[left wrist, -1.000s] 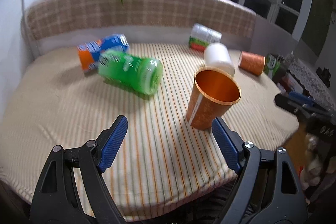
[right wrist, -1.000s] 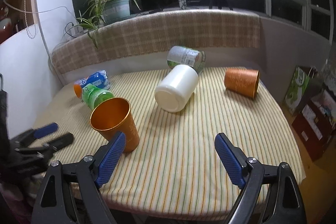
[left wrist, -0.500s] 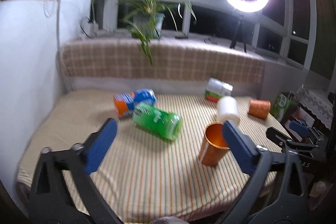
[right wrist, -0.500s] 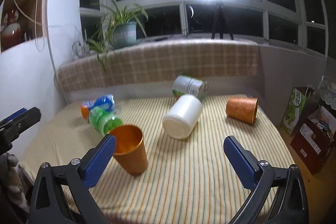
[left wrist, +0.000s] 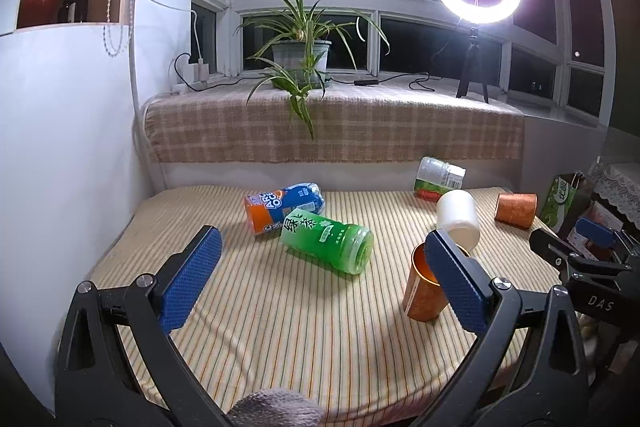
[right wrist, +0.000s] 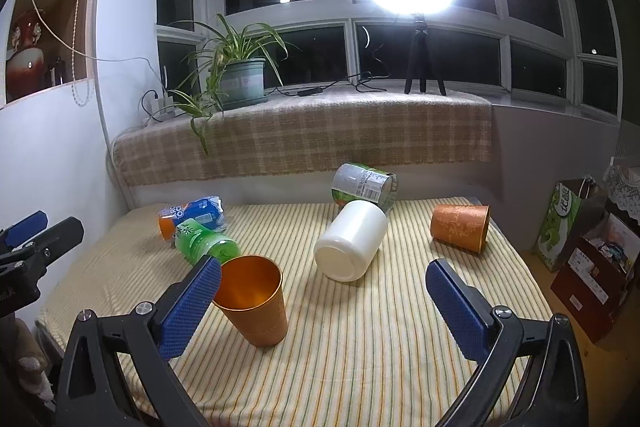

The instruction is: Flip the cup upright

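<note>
An orange metal cup (right wrist: 256, 301) stands upright on the striped table, mouth up; in the left wrist view (left wrist: 422, 297) my right finger partly hides it. A second orange cup (right wrist: 460, 233) lies on its side at the far right, also in the left wrist view (left wrist: 515, 209). A white cup (right wrist: 352, 247) lies on its side mid-table. My left gripper (left wrist: 320, 279) is open and empty, back from the table. My right gripper (right wrist: 324, 309) is open and empty, held back above the near edge.
A green bottle (left wrist: 328, 241) and a blue-orange bottle (left wrist: 284, 207) lie at the left. A labelled jar (right wrist: 364, 185) lies at the back. A plaid-covered ledge (right wrist: 304, 135) with a plant (right wrist: 236, 75) backs the table. Bags (right wrist: 584, 239) stand on the floor at right.
Both grippers have drawn back and risen from the table; the view has tilted up. The upright orange cup stands as before, now farther from both grippers.
</note>
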`<state>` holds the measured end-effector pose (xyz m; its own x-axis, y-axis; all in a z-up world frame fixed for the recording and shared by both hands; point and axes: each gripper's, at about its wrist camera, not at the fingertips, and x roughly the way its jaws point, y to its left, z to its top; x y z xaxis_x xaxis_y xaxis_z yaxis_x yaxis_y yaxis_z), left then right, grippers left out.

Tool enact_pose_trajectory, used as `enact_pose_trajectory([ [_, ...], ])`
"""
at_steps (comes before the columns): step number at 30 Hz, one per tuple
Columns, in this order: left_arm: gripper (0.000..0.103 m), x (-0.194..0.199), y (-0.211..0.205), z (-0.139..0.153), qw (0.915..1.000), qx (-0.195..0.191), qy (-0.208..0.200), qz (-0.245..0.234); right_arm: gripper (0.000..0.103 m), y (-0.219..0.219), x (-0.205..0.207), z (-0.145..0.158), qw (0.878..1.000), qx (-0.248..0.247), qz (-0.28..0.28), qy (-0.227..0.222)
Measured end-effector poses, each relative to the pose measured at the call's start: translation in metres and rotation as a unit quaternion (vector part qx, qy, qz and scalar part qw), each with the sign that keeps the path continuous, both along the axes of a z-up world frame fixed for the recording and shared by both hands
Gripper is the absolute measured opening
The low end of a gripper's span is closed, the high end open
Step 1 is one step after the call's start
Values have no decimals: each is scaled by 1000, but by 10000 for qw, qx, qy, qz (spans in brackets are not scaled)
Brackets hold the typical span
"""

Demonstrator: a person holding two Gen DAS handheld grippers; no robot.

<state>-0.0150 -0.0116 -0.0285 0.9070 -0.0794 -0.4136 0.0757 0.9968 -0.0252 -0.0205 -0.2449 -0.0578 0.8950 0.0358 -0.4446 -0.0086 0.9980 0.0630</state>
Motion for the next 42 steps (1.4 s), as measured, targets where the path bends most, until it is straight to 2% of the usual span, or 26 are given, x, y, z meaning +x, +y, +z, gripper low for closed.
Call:
enact_pose_trajectory([
  [42, 103, -1, 9, 5, 9997, -140, 59, 172, 103, 2, 2, -7, 9999, 40, -10, 162],
])
